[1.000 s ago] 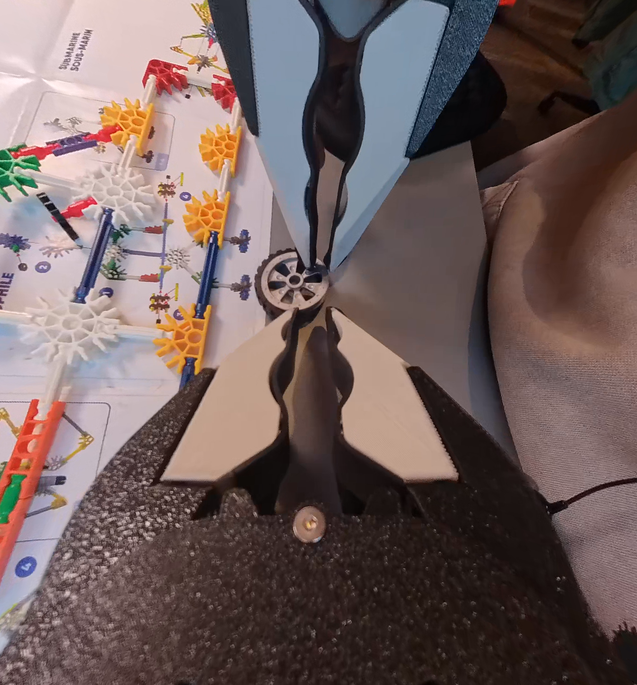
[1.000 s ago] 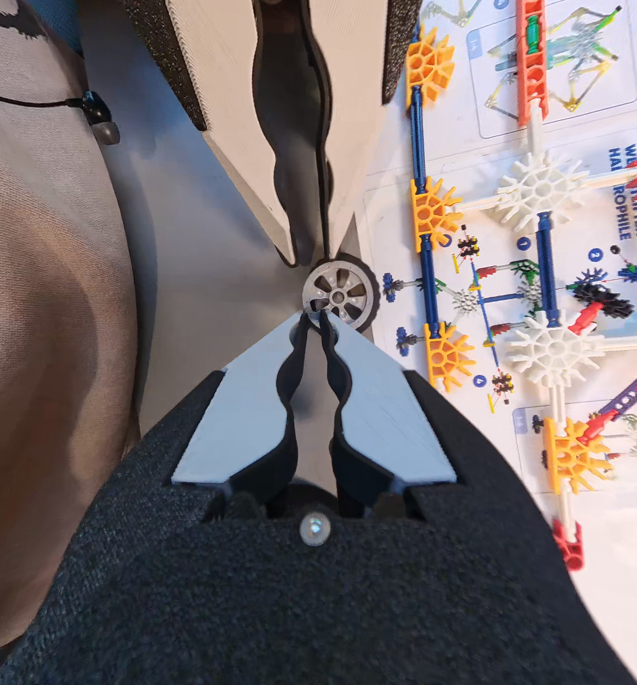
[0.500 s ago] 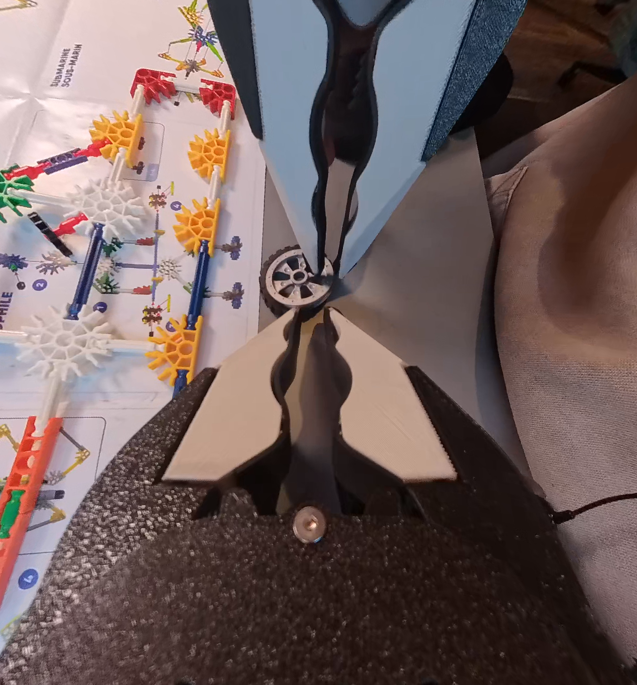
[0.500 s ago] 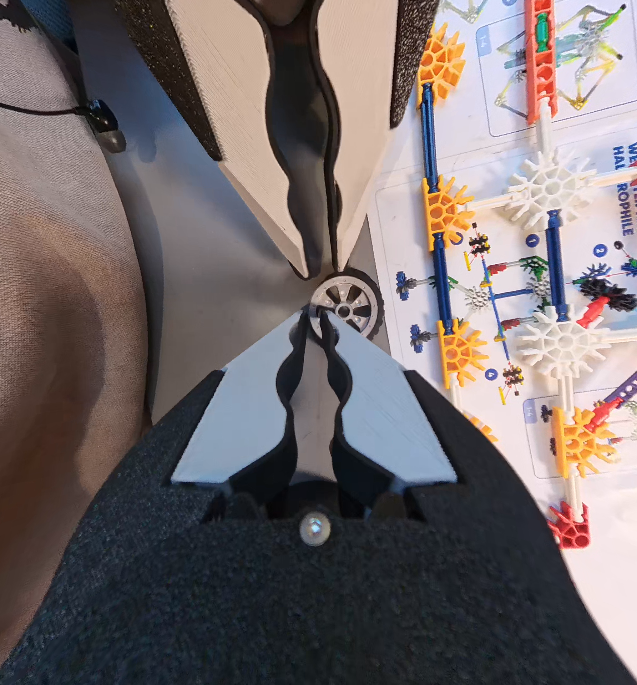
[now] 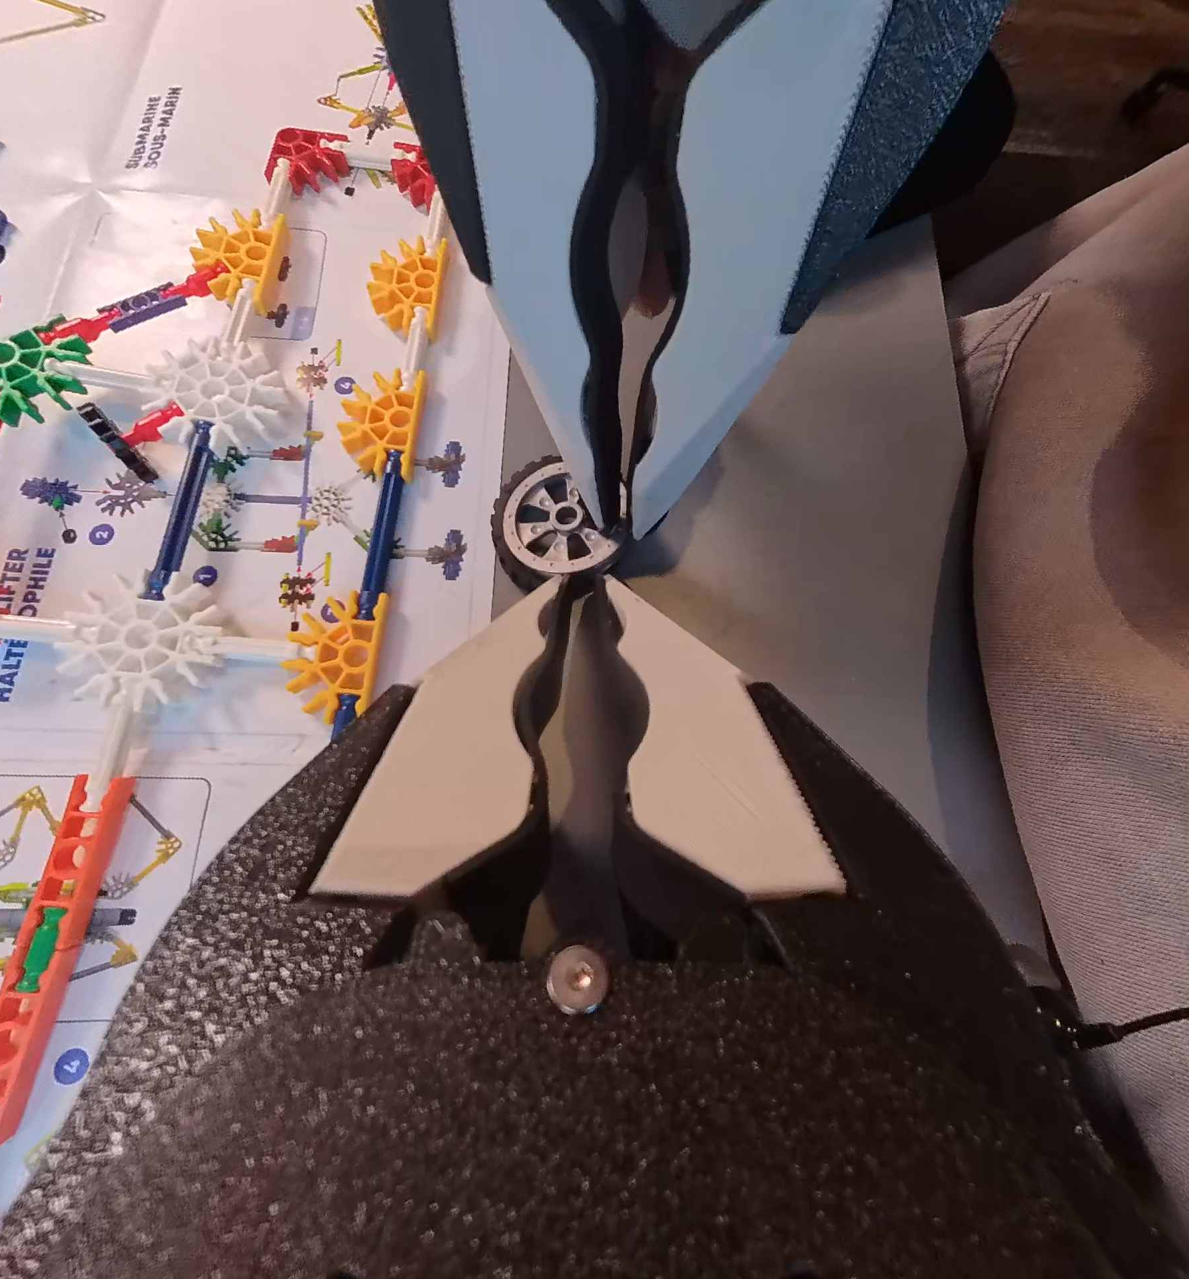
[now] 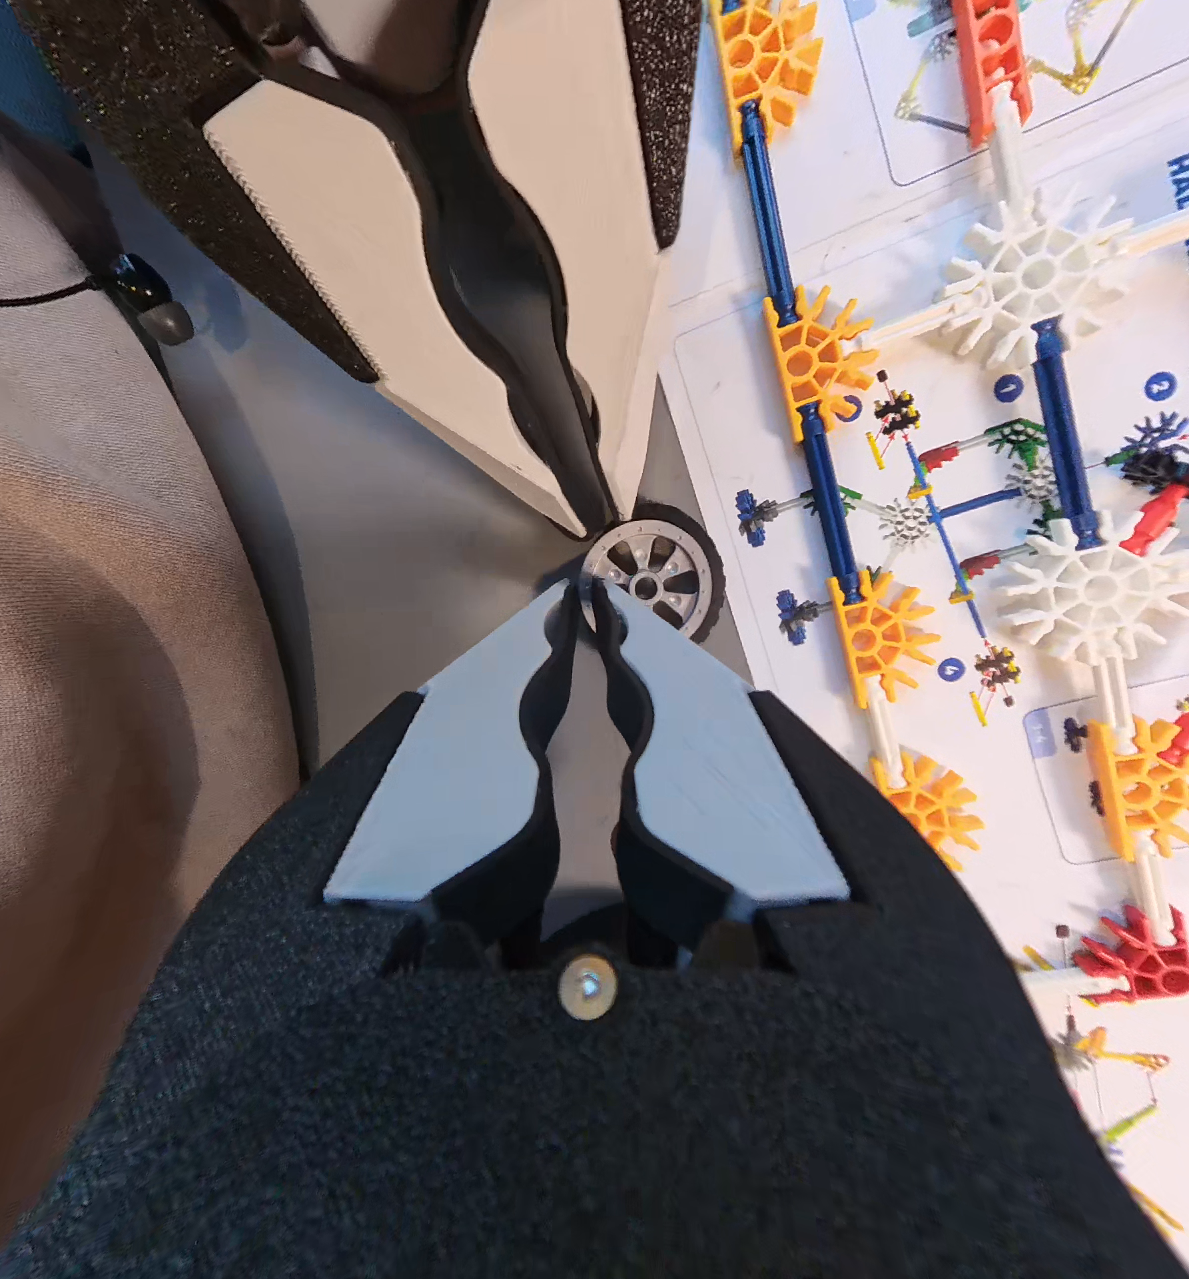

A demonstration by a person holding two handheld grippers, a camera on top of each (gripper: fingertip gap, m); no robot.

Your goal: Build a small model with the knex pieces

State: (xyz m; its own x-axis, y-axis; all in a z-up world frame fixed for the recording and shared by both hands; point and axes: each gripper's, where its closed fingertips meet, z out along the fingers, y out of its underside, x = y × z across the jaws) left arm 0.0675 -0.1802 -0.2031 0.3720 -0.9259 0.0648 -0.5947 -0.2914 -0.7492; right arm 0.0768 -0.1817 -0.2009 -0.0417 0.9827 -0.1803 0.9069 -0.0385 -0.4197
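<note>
While tip-to-tip, both grippers' fingers pinch wheel [image 5: 555, 536] rim | left gripper [image 5: 583, 585] | right gripper [image 6: 581, 596]

Both views are evenly and fairly brightly lit with a warm cast. The white sheet [image 5: 128, 138] in the left view is near blown out at its top left. The grey table [image 5: 820, 484] shows a soft sheen, and in the right view [image 6: 397, 498] dim shadows lie under the fingers. The beige cloth [image 5: 1117, 554] carries a broad brownish shadow, seen again in the right view [image 6: 58, 623]. Wide-angle distortion bends straight lines toward the edges of both views. The centre is sharp: the wheel [image 5: 557, 533] has crisp spokes. The lower left corner of the left view is smeared, and the right view's lower right edge is soft.
</note>
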